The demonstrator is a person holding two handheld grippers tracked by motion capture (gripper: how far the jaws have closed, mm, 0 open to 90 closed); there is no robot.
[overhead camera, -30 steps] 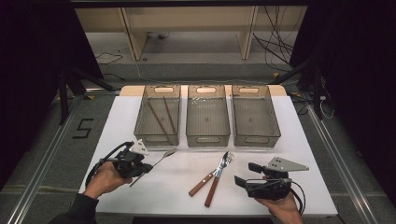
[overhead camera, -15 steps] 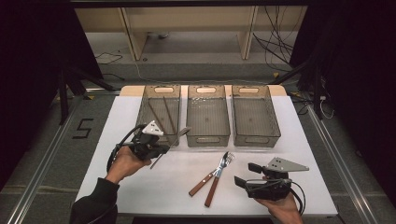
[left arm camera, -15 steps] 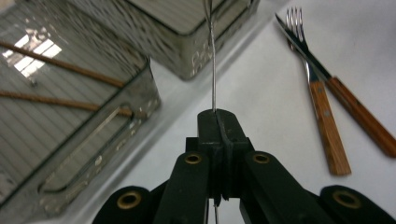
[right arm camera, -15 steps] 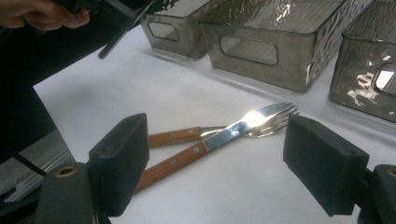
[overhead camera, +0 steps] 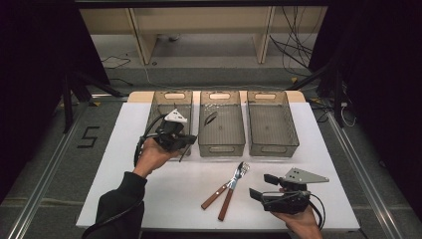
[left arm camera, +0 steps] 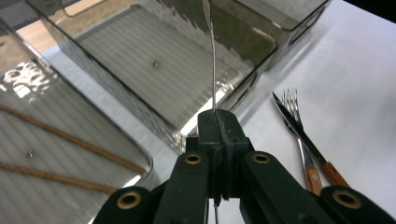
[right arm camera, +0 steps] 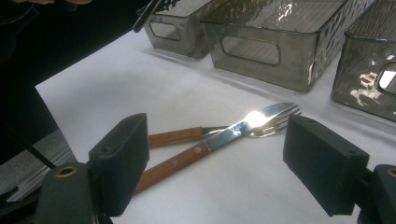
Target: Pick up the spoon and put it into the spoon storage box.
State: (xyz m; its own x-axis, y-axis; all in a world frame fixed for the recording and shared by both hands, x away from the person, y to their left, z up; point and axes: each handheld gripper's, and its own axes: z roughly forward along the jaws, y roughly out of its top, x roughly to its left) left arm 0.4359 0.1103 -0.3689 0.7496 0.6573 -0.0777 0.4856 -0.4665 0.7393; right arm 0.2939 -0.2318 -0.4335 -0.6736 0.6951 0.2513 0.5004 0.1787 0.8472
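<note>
From the high view, the left gripper hangs over the near edge of the bins. Its fingers are clamped on a thin silver metal utensil, whose far tip reaches over the middle smoky translucent plastic bin. The left smoky plastic bin and the right smoky plastic bin flank it on the white worktop. The right gripper rests near right, fingers spread wide and holding nothing, aimed at the wooden-handled knife and wooden-handled fork.

In the left gripper view, the fingers pinch the utensil by its narrow edge (what kind of utensil it is cannot be told from this angle). It rises over the middle bin's wall, with two brown wooden chopsticks lying in the bin to the left. With so thin a hold, the blade-like piece could swivel or slide out. If let go too close to the wall, it could catch the rim and fall onto the worktop, or land among the chopsticks.

In the right gripper view, the open fingers frame the knife, which lies touching the fork. A grab here could pinch both pieces at once or skid them across the smooth surface.
</note>
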